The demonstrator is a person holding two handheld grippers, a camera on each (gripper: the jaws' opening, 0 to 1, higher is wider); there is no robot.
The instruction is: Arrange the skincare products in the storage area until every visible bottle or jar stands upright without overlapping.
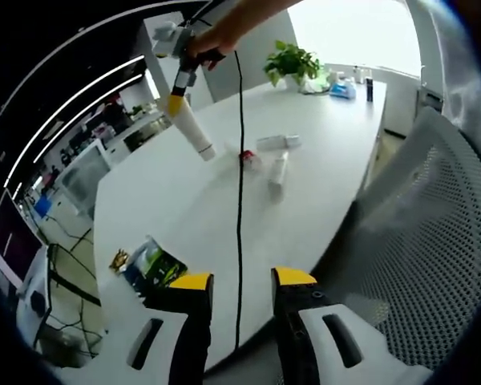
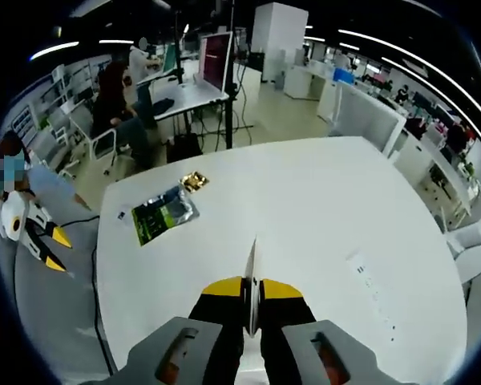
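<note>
My right gripper (image 1: 177,100), held by a hand high over the white table (image 1: 176,208), is shut on a white tube (image 1: 194,130) that hangs slanted with its cap down. In the right gripper view the tube (image 2: 252,255) shows edge-on as a thin white strip between the closed jaws of that gripper (image 2: 252,290). Two white bottles (image 1: 278,143) (image 1: 277,172) lie on their sides mid-table, beside a small red-capped item (image 1: 248,158). My left gripper (image 1: 241,279) stands open at the table's near edge, nothing between its fingers; it appears again as the left gripper (image 2: 58,250) off the table's left.
A green packet (image 1: 154,266) (image 2: 163,214) and a small gold wrapper (image 2: 195,180) lie near the table edge. A potted plant (image 1: 293,60) and several bottles (image 1: 346,84) stand at the far end. A mesh chair (image 1: 433,241) is at right. A black cable (image 1: 240,200) hangs down.
</note>
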